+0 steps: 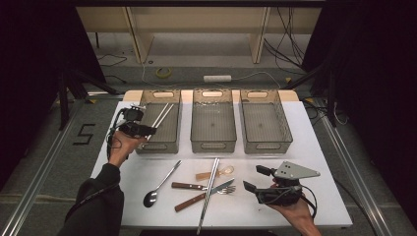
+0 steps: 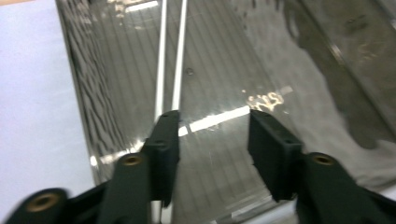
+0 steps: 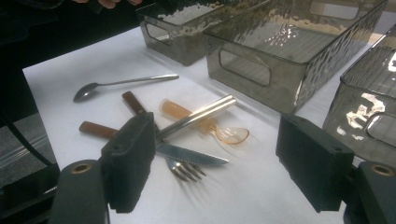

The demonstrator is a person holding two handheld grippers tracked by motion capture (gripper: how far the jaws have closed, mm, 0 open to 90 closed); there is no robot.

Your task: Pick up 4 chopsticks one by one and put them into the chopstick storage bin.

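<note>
Left tool [image 2: 212, 135] open over left bin [image 1: 158, 122], chopsticks [image 2: 169, 70] lying inside (lower ends hidden behind its jaw). Right tool [image 3: 217, 163] open, empty, near tabletop's front-right corner.

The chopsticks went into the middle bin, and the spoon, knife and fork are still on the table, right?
Not quite. The chopsticks lie in the left bin, not the middle bin, as the high view shows. The spoon, knife and fork are on the table.
</note>
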